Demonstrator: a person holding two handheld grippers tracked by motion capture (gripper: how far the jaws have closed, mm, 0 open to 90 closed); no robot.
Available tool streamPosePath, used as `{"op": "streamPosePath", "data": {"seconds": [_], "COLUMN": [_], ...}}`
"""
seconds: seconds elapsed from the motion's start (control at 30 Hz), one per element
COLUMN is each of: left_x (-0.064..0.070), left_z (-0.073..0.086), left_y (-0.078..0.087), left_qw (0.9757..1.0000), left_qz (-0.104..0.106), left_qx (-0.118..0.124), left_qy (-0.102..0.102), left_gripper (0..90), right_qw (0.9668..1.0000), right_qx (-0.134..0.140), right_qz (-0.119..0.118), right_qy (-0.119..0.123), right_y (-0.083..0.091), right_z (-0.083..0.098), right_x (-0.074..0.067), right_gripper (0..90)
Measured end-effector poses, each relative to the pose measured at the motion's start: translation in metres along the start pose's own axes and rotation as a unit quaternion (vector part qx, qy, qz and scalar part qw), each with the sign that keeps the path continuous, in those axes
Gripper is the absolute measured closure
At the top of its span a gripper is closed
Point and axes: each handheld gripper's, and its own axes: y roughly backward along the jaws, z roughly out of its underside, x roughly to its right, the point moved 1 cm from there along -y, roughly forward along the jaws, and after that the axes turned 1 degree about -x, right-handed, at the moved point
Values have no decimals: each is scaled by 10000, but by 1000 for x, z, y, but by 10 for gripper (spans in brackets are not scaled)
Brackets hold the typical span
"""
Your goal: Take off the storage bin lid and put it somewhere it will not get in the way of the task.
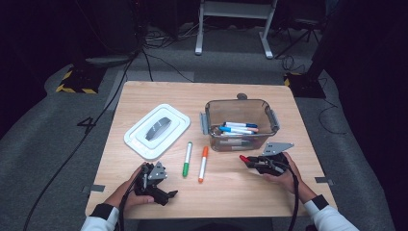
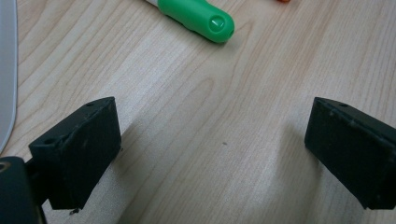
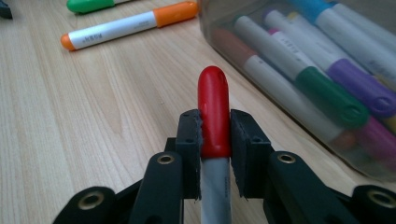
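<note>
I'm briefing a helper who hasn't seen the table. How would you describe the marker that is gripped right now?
Find the clear bin of markers on the wooden table. Just in front of it, the right gripper clamps a red-capped marker with a white barrel. Unlike the green marker and orange marker, it is held.

My right tool (image 3: pixel 215 140) is black, with brass-coloured rivets, and the marker (image 3: pixel 214 126) it pinches has a glossy red cap over a pale grey-white barrel. My left tool (image 2: pixel 210 154) is matt black too, against a bench (image 2: pixel 224 116) of light blond wood with fine brown grain. On that bench lies a green marker (image 1: pixel 186 159) with a white barrel, and an orange marker (image 1: pixel 203 164), orange at both ends (white between, with small dark print). The tub (image 1: pixel 240 124) is smoky see-through brown with grey clips; inside I see blue, teal-green, purple and pink caps. The lid (image 1: pixel 157 130) is white with a grey centre.
</note>
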Motion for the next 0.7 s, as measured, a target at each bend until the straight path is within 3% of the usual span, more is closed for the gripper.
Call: {"op": "streamPosePath", "data": {"seconds": [0.3,0.47,0.7], "left_x": [0,0,0], "left_z": [0,0,0], "left_y": [0,0,0], "left_qw": [10000,10000,10000], "left_qz": [0,3,3], "left_qx": [1,-4,-6], "left_qy": [2,4,2], "left_gripper": [40,39,38], "right_qw": [9994,9978,9946], "right_qx": [250,555,938], "right_qz": [148,211,416], "right_qy": [-177,-312,-160], "right_y": [26,48,79], "right_z": [8,8,-7], "right_x": [13,21,22], "right_gripper": [748,748,748]}}
